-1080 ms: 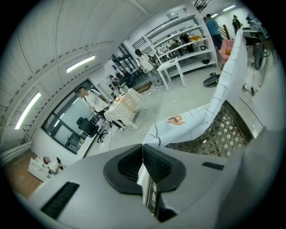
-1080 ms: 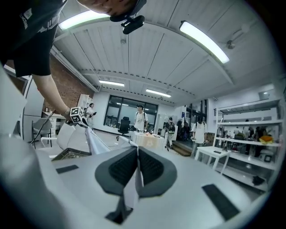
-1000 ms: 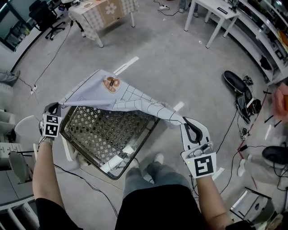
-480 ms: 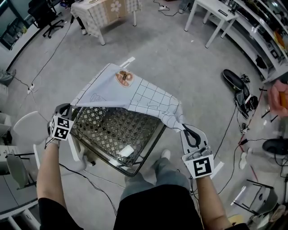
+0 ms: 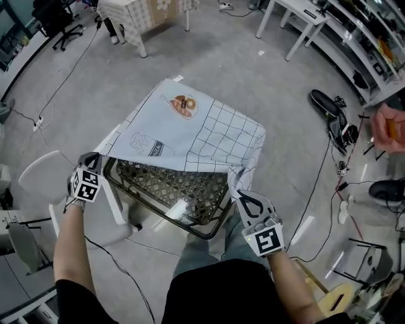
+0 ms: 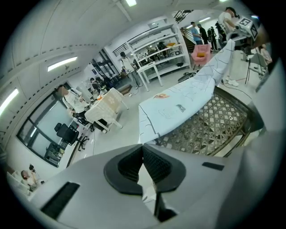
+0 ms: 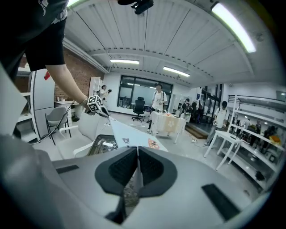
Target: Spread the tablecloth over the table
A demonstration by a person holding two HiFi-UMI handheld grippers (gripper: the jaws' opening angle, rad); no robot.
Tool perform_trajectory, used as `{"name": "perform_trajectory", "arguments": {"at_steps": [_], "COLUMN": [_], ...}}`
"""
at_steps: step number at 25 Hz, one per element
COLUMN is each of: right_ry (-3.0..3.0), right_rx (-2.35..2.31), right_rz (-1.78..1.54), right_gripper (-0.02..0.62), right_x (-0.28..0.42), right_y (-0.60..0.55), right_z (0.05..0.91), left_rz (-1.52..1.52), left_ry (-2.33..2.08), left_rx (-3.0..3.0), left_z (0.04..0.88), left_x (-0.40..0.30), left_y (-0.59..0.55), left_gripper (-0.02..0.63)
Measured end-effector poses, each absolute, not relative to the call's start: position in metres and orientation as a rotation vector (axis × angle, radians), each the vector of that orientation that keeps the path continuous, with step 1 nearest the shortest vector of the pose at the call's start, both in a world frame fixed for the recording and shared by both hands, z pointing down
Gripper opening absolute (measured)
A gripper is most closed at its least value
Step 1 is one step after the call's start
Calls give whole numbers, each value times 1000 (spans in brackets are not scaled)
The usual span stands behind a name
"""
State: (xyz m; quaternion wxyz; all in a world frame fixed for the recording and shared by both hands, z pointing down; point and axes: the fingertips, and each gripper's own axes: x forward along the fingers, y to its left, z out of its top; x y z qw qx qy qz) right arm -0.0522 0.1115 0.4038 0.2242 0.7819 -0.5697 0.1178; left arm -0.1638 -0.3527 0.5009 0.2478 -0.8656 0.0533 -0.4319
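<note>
The tablecloth [image 5: 196, 130], pale blue with a grid and printed pictures, lies over the far part of the lattice-topped table [image 5: 166, 188]; the near part of the lattice is bare. My left gripper [image 5: 96, 162] is shut on the cloth's near left corner. My right gripper [image 5: 243, 199] is shut on the near right corner, where the cloth hangs in a fold. In the left gripper view the gripper [image 6: 143, 154] pinches the cloth, which [image 6: 178, 105] stretches away over the lattice [image 6: 210, 129]. The right gripper [image 7: 137, 163] likewise pinches a thin edge of the cloth [image 7: 129, 136].
A white chair [image 5: 37, 180] stands left of the table. A second table with a checked cloth [image 5: 142, 12] is far back, white desks [image 5: 304, 22] at the back right. Cables and dark gear [image 5: 332, 111] lie on the floor at right. My legs are against the near edge.
The cloth, held up bunched above the table before, has flattened and spread over the far part of it. Both grippers have come down with its near corners.
</note>
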Motion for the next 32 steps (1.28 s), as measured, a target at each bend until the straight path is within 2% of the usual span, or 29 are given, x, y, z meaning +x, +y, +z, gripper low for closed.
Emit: {"name": "perform_trajectory", "arguments": {"at_steps": [5, 11, 14, 21, 23, 25, 32], "right_ry": [-1600, -1692, -1771, -1908, -1919, -1922, -1929], "right_rx": [2074, 1961, 1891, 1787, 1765, 1760, 1761], "right_rz": [365, 376, 365, 368, 354, 350, 353], "right_gripper": [9, 9, 10, 9, 9, 10, 10], "right_x": [-85, -116, -132, -133, -157, -174, -195], "right_y": [90, 72, 70, 65, 56, 52, 50], "right_z": [417, 414, 412, 420, 417, 416, 415], "left_rz": [-1188, -1251, -1296, -1359, -1380, -1381, -1332], "left_ry": [178, 679, 674, 318, 151, 21, -115], "left_rx": [-2372, -2533, -2558, -2479, -2446, -2419, -2372], "left_z": [504, 476, 478, 547, 573, 595, 644], "left_x": [-196, -275, -305, -250, -253, -251, -194], "left_y": [-378, -464, -460, -375, -348, -322, -298], "left_gripper": [12, 11, 11, 15, 58, 132, 226]}}
